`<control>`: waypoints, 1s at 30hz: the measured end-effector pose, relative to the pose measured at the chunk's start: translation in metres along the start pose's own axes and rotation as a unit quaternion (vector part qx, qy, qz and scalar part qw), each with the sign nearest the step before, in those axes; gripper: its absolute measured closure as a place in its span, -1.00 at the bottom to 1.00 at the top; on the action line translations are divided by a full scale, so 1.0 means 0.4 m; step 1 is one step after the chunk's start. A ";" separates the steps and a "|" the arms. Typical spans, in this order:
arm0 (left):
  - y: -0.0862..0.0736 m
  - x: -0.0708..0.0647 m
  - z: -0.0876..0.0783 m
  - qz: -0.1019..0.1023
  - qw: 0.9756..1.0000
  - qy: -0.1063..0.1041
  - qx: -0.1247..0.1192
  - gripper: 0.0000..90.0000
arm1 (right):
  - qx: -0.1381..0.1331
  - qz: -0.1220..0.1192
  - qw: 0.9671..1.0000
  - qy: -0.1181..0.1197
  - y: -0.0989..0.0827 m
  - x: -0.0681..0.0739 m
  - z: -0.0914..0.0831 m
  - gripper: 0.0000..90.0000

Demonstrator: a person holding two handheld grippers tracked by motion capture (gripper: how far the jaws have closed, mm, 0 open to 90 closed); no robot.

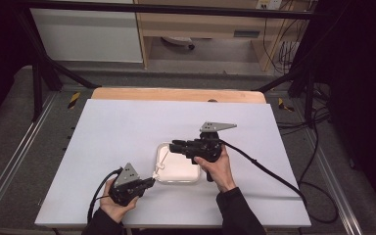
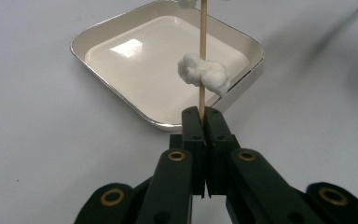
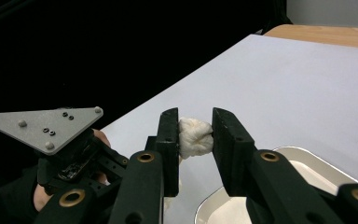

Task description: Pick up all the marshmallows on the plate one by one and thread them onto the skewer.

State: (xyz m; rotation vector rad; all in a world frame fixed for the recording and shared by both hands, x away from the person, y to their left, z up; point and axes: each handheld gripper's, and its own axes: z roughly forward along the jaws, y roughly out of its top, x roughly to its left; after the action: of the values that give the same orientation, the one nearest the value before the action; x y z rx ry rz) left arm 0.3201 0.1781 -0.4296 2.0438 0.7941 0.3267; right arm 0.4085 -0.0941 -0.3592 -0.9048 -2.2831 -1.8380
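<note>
We hold the skewer (image 2: 202, 56) clamped in our left gripper (image 2: 204, 114), its shaft running straight ahead — our right gripper (image 3: 195, 135) pinches the far marshmallow (image 3: 195, 137) on its tip.

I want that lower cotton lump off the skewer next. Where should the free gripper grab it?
Grip the lower cotton lump across its bulging sides, jaws straddling the skewer, coming from the tray side: the left gripper clamps the skewer's base, so pull along the stick.

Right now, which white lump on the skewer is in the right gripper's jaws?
The far lump, at the skewer's tip, in the right gripper. The other lump sits near the left gripper.
</note>
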 end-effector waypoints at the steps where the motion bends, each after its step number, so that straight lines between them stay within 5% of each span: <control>1: 0.000 0.000 0.000 -0.001 1.000 -0.001 0.000 0.97 | 0.000 0.002 1.000 0.001 -0.001 -0.001 0.002 0.62; 30: -0.002 -0.010 0.010 0.026 0.999 0.010 0.032 0.98 | 0.040 -0.001 0.999 0.031 -0.038 0.003 0.031 0.77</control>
State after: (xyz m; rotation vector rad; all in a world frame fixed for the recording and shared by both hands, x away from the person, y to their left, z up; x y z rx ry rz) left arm 0.3189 0.1731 -0.4322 2.1262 0.7737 0.3568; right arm 0.4038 -0.0839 -0.3756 -0.8234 -2.3026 -1.7351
